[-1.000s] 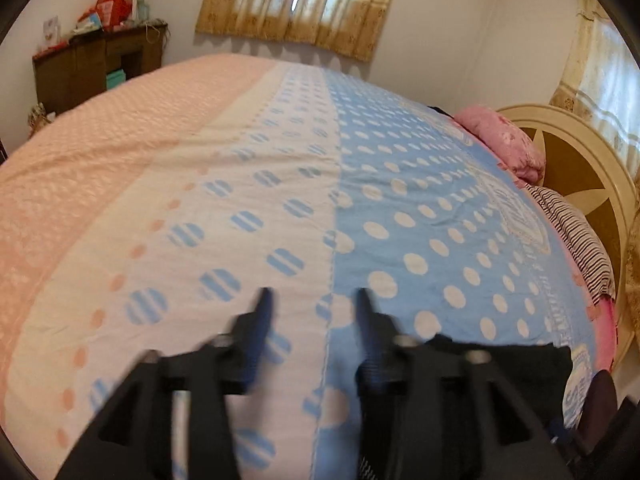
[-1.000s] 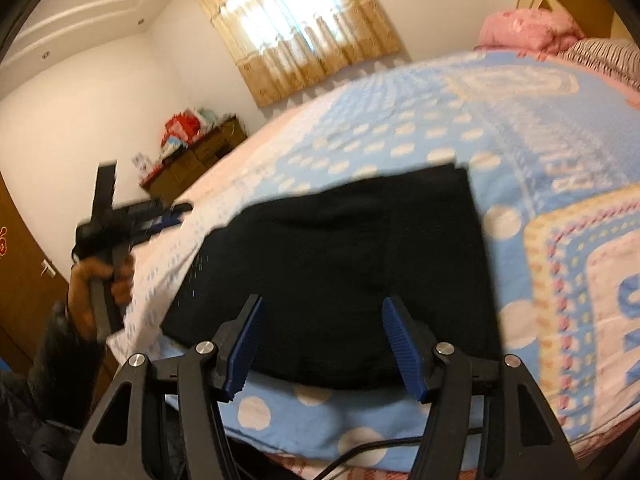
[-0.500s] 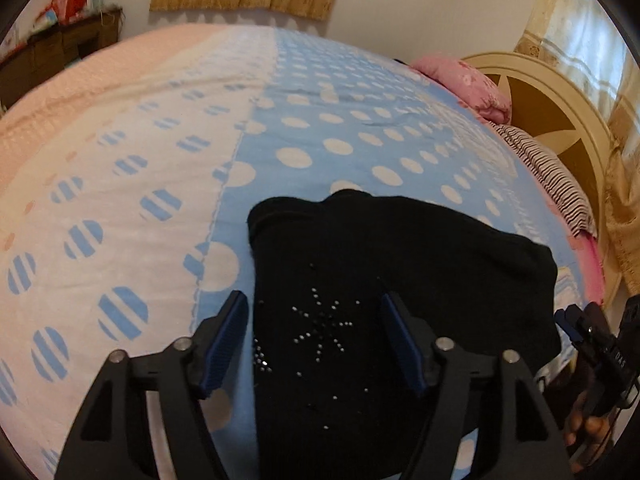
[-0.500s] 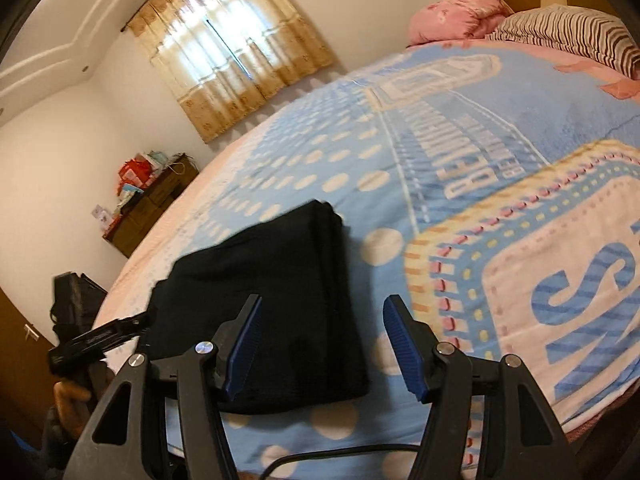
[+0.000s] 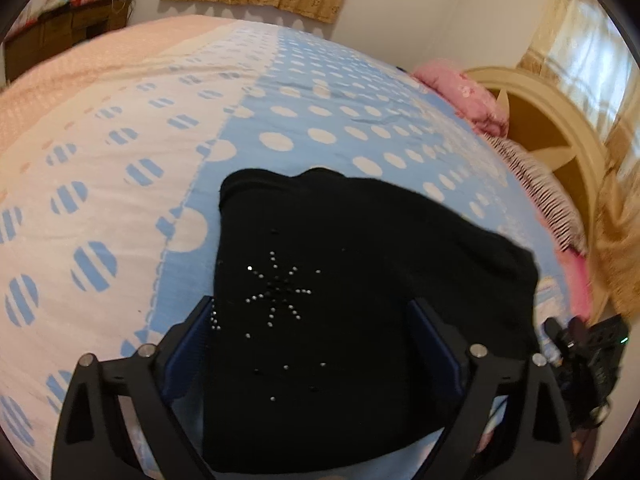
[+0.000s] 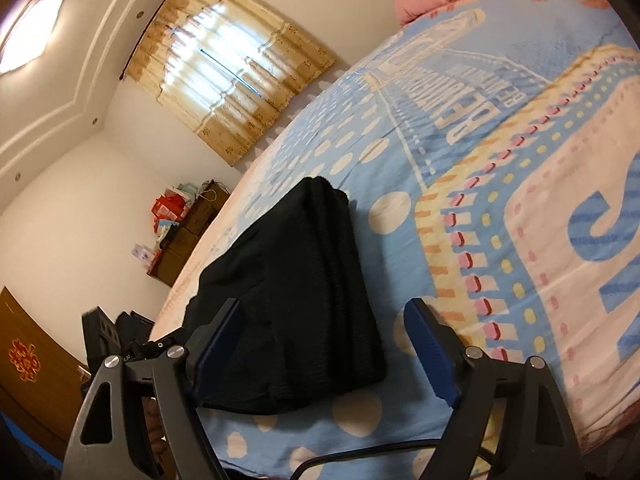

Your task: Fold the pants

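Black folded pants (image 5: 360,300) lie flat near my edge of the dotted bedspread (image 5: 320,120), long axis across it toward the headboard (image 5: 560,128); left gripper (image 5: 316,320) and right gripper (image 6: 324,320) just opened wide, pads clear, gripping nothing.

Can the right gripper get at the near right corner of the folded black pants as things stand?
Probably yes: the right gripper, its jaws having just been opening, holds nothing, and the corner of the pants lies uncovered on the bedspread in front of it.
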The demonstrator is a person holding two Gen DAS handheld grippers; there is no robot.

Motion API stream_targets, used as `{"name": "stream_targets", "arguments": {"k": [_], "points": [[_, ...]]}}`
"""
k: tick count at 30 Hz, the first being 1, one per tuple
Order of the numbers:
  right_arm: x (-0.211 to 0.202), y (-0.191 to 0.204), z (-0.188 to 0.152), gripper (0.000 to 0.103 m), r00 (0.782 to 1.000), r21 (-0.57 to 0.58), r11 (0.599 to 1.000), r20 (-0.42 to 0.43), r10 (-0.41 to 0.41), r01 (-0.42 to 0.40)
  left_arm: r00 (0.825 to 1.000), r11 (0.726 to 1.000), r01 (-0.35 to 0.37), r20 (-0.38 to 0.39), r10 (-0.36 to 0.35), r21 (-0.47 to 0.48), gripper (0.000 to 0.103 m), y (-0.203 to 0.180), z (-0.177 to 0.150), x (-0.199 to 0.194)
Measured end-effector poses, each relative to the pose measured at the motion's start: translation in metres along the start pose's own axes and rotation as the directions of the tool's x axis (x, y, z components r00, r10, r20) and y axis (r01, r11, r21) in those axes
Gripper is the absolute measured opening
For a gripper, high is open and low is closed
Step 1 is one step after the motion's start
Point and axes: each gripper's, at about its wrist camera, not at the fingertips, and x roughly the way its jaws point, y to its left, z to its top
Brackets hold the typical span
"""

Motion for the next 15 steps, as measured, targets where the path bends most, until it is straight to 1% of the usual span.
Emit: {"name": "stream_targets", "arguments": {"k": [1,2,4,5,6,7,8,9,10,11,12,13,14,15], "points": [[-0.002,0.001,0.001,0.083,1.000,0.004,1.000,0.006,-0.006,0.006,1.000,1.000,0.017,0.001,-0.017,-0.020,0.086,0.003,0.001,-0.002],[-0.006,0.002,0.002,0.083,0.999,0.003,1.000,0.035,-0.015,0.015,0.999,0.999,0.034,0.001,-0.034,-0.038,0.083,0.005,0.001,-0.003],[-0.015,0.004,0.005,0.083,0.996,-0.008,1.000,0.084,-0.008,0.009,0.999,0.997,0.052,0.004,-0.052,-0.064,0.075,0.008,0.001,-0.004],[-0.017,0.004,0.005,0.083,0.995,-0.014,1.000,0.100,-0.013,0.014,0.998,0.996,0.056,0.008,-0.056,-0.073,0.073,0.009,0.001,-0.004],[-0.015,0.004,0.006,0.083,0.996,-0.016,1.000,0.090,-0.025,0.027,0.998,0.995,0.055,0.010,-0.055,-0.077,0.071,0.009,0.000,-0.004],[-0.010,0.003,0.005,0.083,0.998,-0.010,0.999,0.059,-0.030,0.031,0.999,0.995,0.050,0.014,-0.049,-0.081,0.069,0.008,-0.001,-0.004],[-0.002,0.000,0.002,0.083,1.000,0.007,1.000,0.015,-0.022,0.022,0.999,0.996,0.044,0.017,-0.043,-0.080,0.068,0.008,-0.001,-0.004],[0.002,0.000,-0.002,0.083,1.000,0.009,1.000,0.005,-0.015,0.015,0.999,0.996,0.036,0.018,-0.035,-0.076,0.067,0.006,-0.001,-0.003],[0.002,0.005,-0.005,0.083,1.000,-0.009,1.000,0.018,-0.019,0.019,0.999,0.997,0.030,0.020,-0.028,-0.071,0.067,0.005,-0.001,-0.003],[0.004,0.012,-0.008,0.083,1.000,-0.040,0.999,0.009,-0.012,0.012,0.999,0.997,0.025,0.024,-0.024,-0.070,0.067,0.004,-0.002,-0.004],[0.010,0.019,-0.011,0.083,1.000,-0.064,0.998,-0.031,0.005,-0.007,0.999,0.997,0.024,0.028,-0.022,-0.071,0.067,0.005,-0.003,-0.004],[0.014,0.026,-0.013,0.083,0.999,-0.098,0.995,-0.051,-0.019,0.014,0.999,0.997,0.026,0.032,-0.024,-0.078,0.067,0.005,-0.003,-0.005],[0.017,0.037,-0.017,0.083,0.996,-0.166,0.984,-0.051,-0.070,0.061,0.999,0.995,0.031,0.039,-0.027,-0.090,0.067,0.007,-0.004,-0.006],[0.020,0.041,-0.017,0.083,0.994,-0.202,0.976,-0.056,-0.093,0.080,0.998,0.994,0.039,0.048,-0.034,-0.105,0.067,0.009,-0.004,-0.007]]}}
